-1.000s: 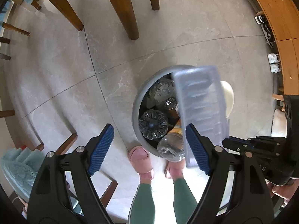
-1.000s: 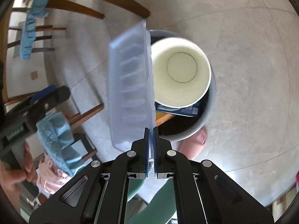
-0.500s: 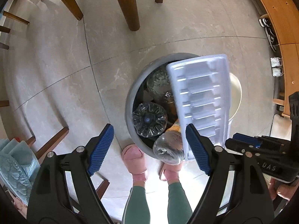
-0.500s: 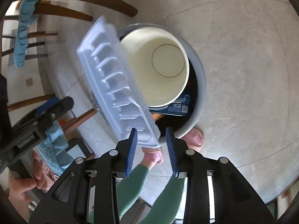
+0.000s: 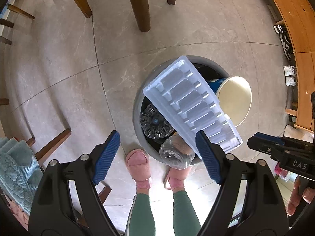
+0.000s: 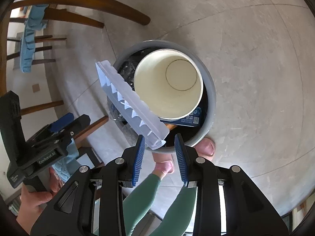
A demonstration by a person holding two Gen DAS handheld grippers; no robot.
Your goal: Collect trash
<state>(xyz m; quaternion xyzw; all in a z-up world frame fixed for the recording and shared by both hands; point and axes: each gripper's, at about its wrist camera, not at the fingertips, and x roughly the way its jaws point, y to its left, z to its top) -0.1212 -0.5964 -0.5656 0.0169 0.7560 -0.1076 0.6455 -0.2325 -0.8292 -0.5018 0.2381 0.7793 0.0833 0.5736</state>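
Both my grippers hold nothing, left gripper [image 5: 157, 155] wide, right gripper [image 6: 159, 153] parted, and the freed plastic tray [image 6: 130, 100] may catch the bin's rim [image 6: 211, 96] and tip out.

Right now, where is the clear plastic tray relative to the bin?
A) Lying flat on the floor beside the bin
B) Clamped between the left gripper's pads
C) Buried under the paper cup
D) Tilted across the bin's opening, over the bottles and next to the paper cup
D: the clear plastic tray slants across the mouth of the grey bin, above the bottles and beside the paper cup, with no gripper pads pressing on it.
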